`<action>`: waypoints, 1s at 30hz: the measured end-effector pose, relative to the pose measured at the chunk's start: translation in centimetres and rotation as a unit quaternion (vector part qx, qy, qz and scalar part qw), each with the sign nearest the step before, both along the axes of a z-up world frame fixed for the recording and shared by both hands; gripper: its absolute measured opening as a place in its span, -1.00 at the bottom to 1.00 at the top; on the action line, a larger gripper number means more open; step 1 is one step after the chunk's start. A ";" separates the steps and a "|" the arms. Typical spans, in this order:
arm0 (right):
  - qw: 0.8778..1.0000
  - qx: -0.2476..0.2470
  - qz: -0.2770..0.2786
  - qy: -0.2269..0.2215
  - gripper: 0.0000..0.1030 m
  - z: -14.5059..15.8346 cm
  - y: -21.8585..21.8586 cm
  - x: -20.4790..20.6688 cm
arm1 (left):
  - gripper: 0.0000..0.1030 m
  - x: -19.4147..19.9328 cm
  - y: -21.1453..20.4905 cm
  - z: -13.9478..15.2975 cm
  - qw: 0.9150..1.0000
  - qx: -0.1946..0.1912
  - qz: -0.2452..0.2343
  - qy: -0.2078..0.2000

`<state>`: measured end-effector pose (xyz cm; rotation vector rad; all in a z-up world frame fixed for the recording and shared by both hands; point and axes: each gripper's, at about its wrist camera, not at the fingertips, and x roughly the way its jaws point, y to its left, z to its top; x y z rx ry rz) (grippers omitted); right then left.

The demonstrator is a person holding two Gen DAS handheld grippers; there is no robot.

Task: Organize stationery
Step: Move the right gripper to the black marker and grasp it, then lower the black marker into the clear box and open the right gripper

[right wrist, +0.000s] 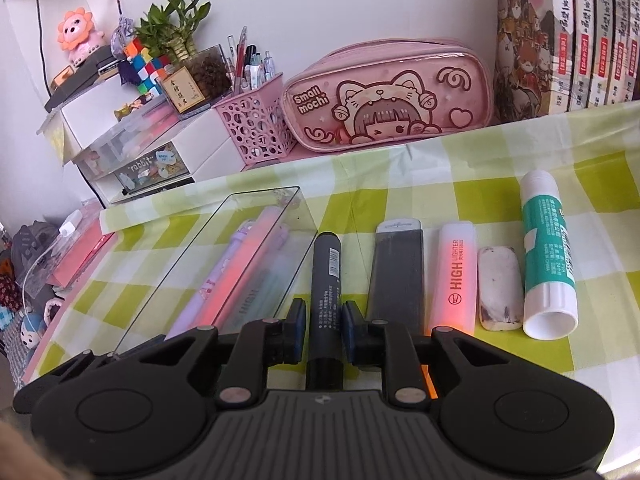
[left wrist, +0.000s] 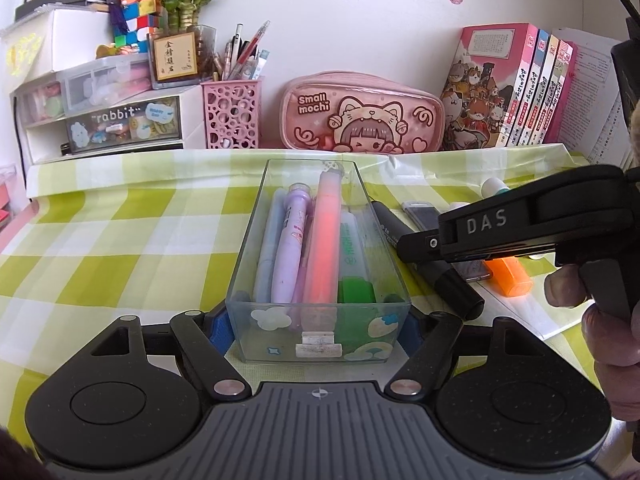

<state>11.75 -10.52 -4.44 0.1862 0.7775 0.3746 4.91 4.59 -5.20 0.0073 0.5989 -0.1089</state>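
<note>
We see a desk under a green-and-white checked cloth (left wrist: 120, 216). In the left wrist view the left gripper (left wrist: 318, 330) clamps the near end of a clear plastic tray (left wrist: 248, 240), its blue pads pressed against the tray's two long walls. The tray sits flat on the cloth and holds several pens lying lengthwise – a lilac pen (left wrist: 290, 240), an orange-pink highlighter (left wrist: 326, 236) and a green marker (left wrist: 354, 272) among them.

The right gripper (right wrist: 323, 334) stands just to the right of the tray. Its jaws are about a third open and straddle a black marker (right wrist: 325, 276) that lies on the cloth beside the tray's right wall. The pads sit close against the marker's barrel on both sides, and we read this as a grip, though the marker still rests on the cloth. In the left wrist view we also see a hand (left wrist: 600, 312) around the right gripper's handle.

Further right on the cloth, in a row – a dark grey flat case (right wrist: 396, 268), a pink highlighter (right wrist: 456, 276), a worn white eraser (right wrist: 500, 288) and a glue stick (right wrist: 546, 256), each apart from its neighbour or just beside it.

At the back, against the wall, stand a pink pencil case (right wrist: 388, 96), a pink pen holder (right wrist: 256, 128) full of pens, and a row of books (right wrist: 568, 36).
</note>
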 end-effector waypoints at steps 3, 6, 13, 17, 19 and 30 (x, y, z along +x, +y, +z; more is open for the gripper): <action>0.999 -0.029 0.008 -0.016 -0.16 0.0 0.9 -0.3 | 0.44 0.0 0.0 0.0 1.000 0.000 -0.001 0.000; 0.997 -0.062 0.017 -0.033 -0.16 0.0 1.8 -0.6 | 0.44 0.0 0.0 0.0 1.000 0.000 0.000 0.000; 0.997 -0.068 -0.004 -0.028 -0.19 0.1 2.0 -0.5 | 0.44 0.0 -0.1 0.0 1.000 0.000 0.000 0.000; 0.999 -0.041 -0.023 -0.020 -0.19 0.6 1.2 -0.4 | 0.44 0.0 -0.2 0.0 1.000 0.000 -0.001 0.000; 0.999 -0.013 -0.033 -0.007 -0.19 1.0 0.4 -0.2 | 0.44 0.0 -0.2 0.0 1.000 0.000 -0.001 0.000; 0.981 0.171 -0.078 0.054 -0.19 2.6 -3.0 0.6 | 0.45 0.0 -0.4 -0.1 1.000 0.001 -0.002 0.000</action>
